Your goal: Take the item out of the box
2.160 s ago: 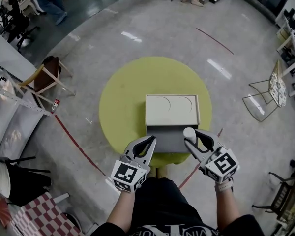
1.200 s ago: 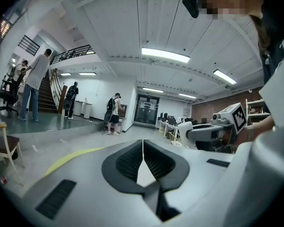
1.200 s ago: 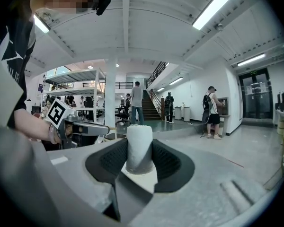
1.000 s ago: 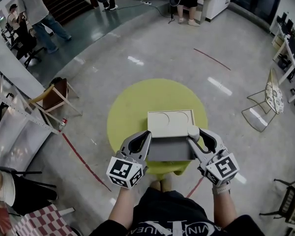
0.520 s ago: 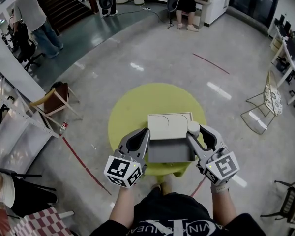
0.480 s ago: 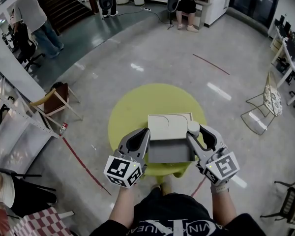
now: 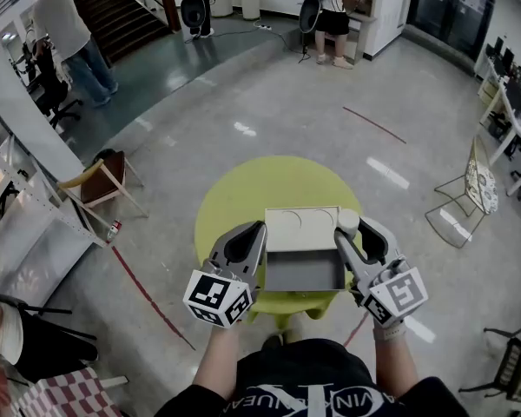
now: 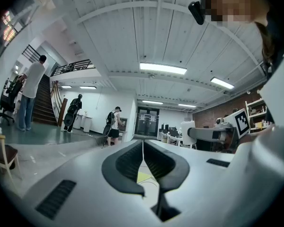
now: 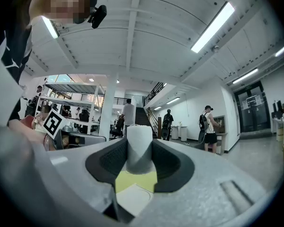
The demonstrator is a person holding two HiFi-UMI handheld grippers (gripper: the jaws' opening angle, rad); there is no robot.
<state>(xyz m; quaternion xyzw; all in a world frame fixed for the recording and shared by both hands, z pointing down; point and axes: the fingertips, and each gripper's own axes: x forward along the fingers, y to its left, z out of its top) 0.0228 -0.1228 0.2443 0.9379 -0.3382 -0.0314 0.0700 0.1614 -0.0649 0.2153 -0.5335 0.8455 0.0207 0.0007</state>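
Right fingers (image 9: pixel 169 167): closed on a white cylinder (image 9: pixel 139 148), which stands upright between the dark pads with its top above the tips. Only the right gripper view shows what lies under it: the yellow counter (image 9: pixel 138 179) and a corner of the cream lid (image 9: pixel 132 200) with an arc mark.

The head view puts the right gripper (image 7: pixel 356 233) at the right side of the box (image 7: pixel 304 272), with the cylinder at the lid's right edge. Its height above the box cannot be told from overhead.

Left fingers (image 8: pixel 125 162): pressed together, the pads meeting along one line with nothing between. The head view shows the left gripper (image 7: pixel 256 233) lying along the box's left wall, just beside it; contact is not resolvable.

The box is an open grey tray on the person's side, with the lid laid back beyond it. It sits on the round counter.

The left gripper view catches the right gripper's marker cube (image 8: pixel 243 121) across the box. People (image 7: pixel 328 16) stand well apart near a staircase (image 7: pixel 113 16).
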